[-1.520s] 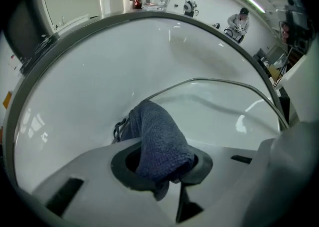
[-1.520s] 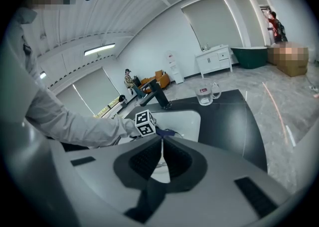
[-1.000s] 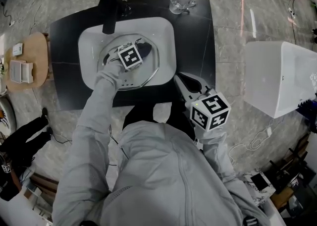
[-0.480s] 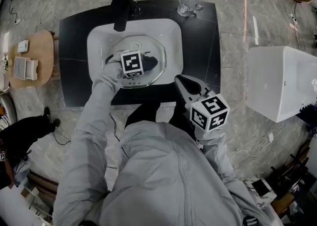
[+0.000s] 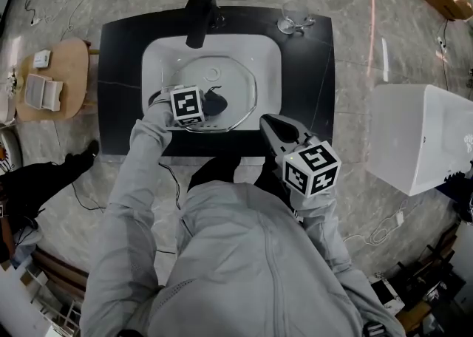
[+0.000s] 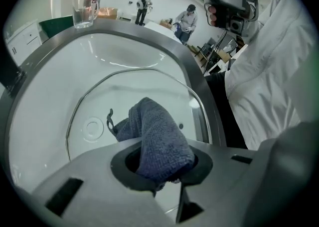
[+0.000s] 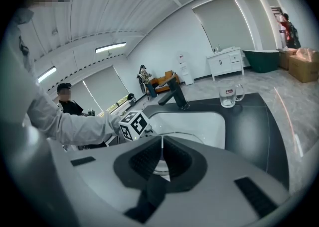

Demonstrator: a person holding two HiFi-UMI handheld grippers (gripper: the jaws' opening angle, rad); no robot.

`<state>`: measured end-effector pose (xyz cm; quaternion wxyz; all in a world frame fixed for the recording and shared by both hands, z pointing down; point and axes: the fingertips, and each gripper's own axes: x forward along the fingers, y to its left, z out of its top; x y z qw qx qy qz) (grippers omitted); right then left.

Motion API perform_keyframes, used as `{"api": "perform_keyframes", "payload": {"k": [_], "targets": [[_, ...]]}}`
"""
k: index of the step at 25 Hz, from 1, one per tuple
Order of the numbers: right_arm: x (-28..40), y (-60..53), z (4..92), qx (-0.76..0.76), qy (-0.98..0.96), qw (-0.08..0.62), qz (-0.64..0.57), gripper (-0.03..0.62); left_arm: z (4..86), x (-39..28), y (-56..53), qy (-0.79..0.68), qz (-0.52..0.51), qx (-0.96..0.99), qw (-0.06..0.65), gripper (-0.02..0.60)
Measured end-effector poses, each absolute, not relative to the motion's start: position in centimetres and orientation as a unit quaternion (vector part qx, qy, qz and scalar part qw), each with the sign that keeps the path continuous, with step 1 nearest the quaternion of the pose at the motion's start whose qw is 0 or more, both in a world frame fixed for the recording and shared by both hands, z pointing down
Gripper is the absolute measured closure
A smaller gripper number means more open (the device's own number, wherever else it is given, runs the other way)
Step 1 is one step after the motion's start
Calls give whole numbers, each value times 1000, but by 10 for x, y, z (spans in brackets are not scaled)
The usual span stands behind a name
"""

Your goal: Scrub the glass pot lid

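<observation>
A round glass pot lid lies flat in the white sink basin, its knob side down. My left gripper is shut on a dark grey cloth, which rests on the near part of the lid. My right gripper hangs shut with nothing in it over the counter's front right edge, away from the sink. In the right gripper view the lid's rim shows just beyond the jaws.
A black faucet stands behind the basin. A glass mug sits on the black counter at the back right. A white box stands on the floor right; a small wooden table left.
My left gripper has drawn the cloth toward the near left part of the lid. The head view has shifted, so the sink sits more to the right. The right gripper has stayed put.
</observation>
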<state>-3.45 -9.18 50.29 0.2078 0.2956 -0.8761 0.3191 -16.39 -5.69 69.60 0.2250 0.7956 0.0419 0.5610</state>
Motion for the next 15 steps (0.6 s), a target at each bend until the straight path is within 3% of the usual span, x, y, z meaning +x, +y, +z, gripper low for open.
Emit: {"api": "perform_keyframes", "payload": {"k": [15], "targets": [[-24,-101,505,307,-869,210,325,563,727,-230,-93,-53,623,729,277,497]]}}
